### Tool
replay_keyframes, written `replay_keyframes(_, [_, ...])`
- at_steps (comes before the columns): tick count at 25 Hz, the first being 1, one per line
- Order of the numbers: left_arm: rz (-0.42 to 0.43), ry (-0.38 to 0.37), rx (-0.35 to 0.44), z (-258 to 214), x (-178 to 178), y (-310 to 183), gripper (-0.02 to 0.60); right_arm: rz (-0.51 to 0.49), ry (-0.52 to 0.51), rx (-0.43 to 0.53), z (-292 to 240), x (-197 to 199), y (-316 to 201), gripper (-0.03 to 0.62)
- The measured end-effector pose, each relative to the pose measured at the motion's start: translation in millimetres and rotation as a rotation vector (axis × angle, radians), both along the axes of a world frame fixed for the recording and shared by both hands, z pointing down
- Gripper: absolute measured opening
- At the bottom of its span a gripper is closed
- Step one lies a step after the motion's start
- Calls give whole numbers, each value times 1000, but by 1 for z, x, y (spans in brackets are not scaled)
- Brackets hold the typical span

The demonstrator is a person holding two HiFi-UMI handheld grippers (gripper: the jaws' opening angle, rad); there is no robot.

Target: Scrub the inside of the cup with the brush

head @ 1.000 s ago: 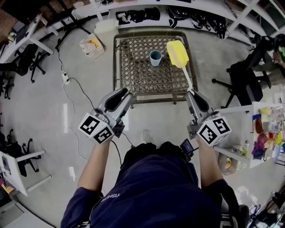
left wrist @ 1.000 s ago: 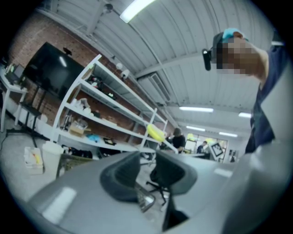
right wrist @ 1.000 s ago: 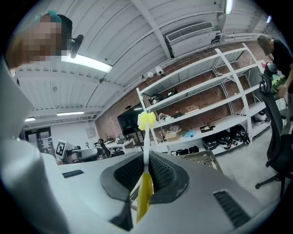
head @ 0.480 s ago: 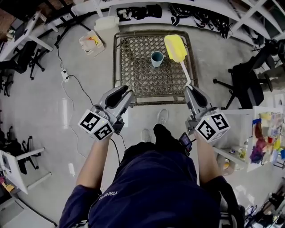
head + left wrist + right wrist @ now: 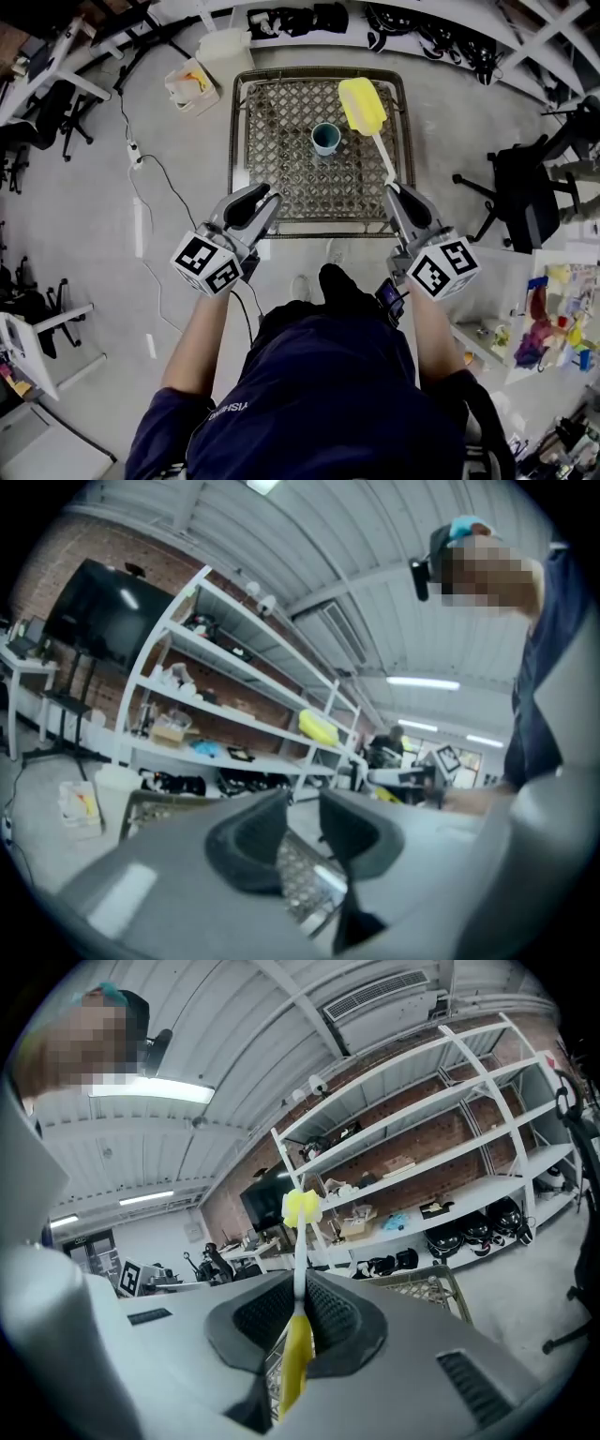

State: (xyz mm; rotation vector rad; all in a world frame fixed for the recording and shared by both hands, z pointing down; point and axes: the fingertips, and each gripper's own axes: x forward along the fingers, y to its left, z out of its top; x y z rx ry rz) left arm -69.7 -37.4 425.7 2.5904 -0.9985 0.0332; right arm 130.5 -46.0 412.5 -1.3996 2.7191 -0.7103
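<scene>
Cup point(image 5: 326, 138) stands upright on the table point(image 5: 281, 183), toward its far side. Right hand-held gripper point(image 5: 395, 188), at the table's near right edge, clamps the brush point(image 5: 362, 105) by its handle. The yellow brush head sits over the table's far right, just beside the cup. Left hand-held gripper point(image 5: 265, 196), at the table's near left edge, is narrow and empty.

Person wears a dark navy short-sleeved shirt point(image 5: 319, 403) with small white print on it. Left claw point(image 5: 263, 198) and right claw point(image 5: 391, 190): grey shells, black ribbed pads point(image 5: 262, 1316). Each has a white marker cube point(image 5: 208, 264) with black squares. Black cable point(image 5: 246, 319) comes off the left one.
</scene>
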Motion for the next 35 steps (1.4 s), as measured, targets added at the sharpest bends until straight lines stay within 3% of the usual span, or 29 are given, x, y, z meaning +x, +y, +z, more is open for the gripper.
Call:
replay_keyframes(14, [-48, -188, -79, 103, 35, -81, 131, -104, 3, -70, 39, 34, -68, 32])
replay_keyframes(19, [-35, -229, -114, 147, 40, -104, 185, -126, 30, -90, 52, 32, -80, 32])
replay_keyframes(27, [53, -341, -115, 218, 55, -140, 295, -95, 59, -128, 82, 26, -97, 32])
replay_keyframes(35, [109, -401, -106, 268, 75, -160, 393, -71, 85, -155, 96, 26, -107, 32])
